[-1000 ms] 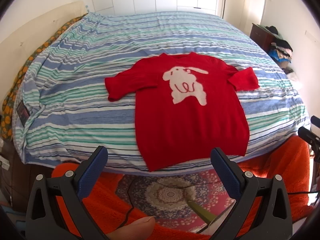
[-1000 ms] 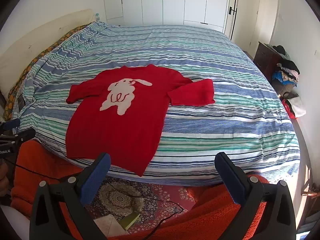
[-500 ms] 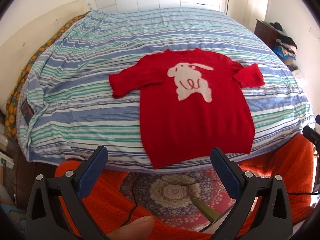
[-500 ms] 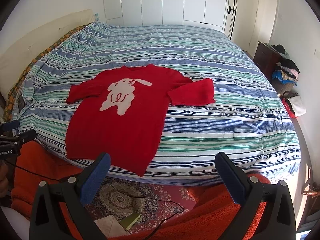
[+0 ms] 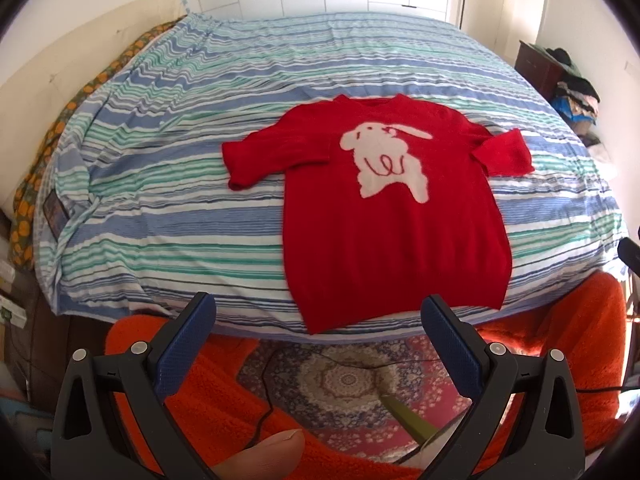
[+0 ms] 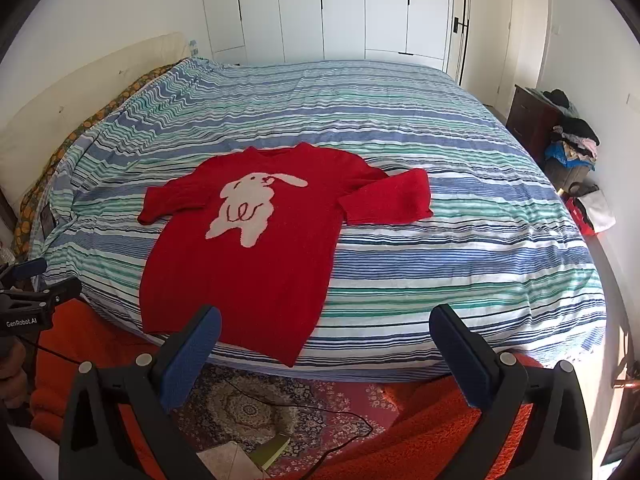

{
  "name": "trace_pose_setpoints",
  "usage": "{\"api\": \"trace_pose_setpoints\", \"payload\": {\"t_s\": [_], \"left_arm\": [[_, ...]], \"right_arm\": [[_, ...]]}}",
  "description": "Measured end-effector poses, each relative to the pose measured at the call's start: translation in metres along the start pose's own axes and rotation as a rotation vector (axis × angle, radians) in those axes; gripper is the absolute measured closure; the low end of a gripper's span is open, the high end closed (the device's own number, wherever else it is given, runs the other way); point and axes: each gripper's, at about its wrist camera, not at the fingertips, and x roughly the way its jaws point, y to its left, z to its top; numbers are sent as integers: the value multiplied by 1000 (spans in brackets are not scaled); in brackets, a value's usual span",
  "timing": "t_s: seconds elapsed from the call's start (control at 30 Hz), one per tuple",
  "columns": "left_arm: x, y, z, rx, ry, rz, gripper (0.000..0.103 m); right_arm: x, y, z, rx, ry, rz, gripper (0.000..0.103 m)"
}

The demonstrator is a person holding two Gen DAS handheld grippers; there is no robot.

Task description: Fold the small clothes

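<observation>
Red knitted short-sleeved sweater with white rabbit motif (image 5: pixel 392 216) flat on striped bed cover (image 5: pixel 168 216), hem nearest, long axis running away. Left gripper (image 5: pixel 318 322) nearer hem; right gripper (image 6: pixel 324 330) offset rightward. Both wide apart, empty.

both wrist views look forward from beyond the foot of the bed (image 5: pixel 160 208), each past its own spread tool, facing the white wardrobe doors (image 6: pixel 344 8). the left view sits lower and nearer the mattress edge; the right view stands further right. they share the striped bedcover (image 6: pixel 440 128), the red jumper (image 5: pixel 384 216) and the patterned rug (image 6: pixel 248 404).
</observation>
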Motion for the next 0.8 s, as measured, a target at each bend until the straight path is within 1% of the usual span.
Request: {"api": "trace_pose_setpoints", "payload": {"t_s": [0.13, 0.3, 0.67, 0.8], "left_arm": [[3, -2, -2, 7, 15, 19, 1], [3, -1, 0, 4, 20, 18, 1], [9, 2, 1, 2, 33, 19, 1], [14, 6, 1, -16, 52, 3, 1]], "right_arm": [[-6, 0, 1, 4, -27, 3, 0], [0, 4, -1, -6, -2, 15, 0], [3, 19, -1, -56, 5, 36, 0], [8, 22, -3, -66, 17, 43, 0]]}}
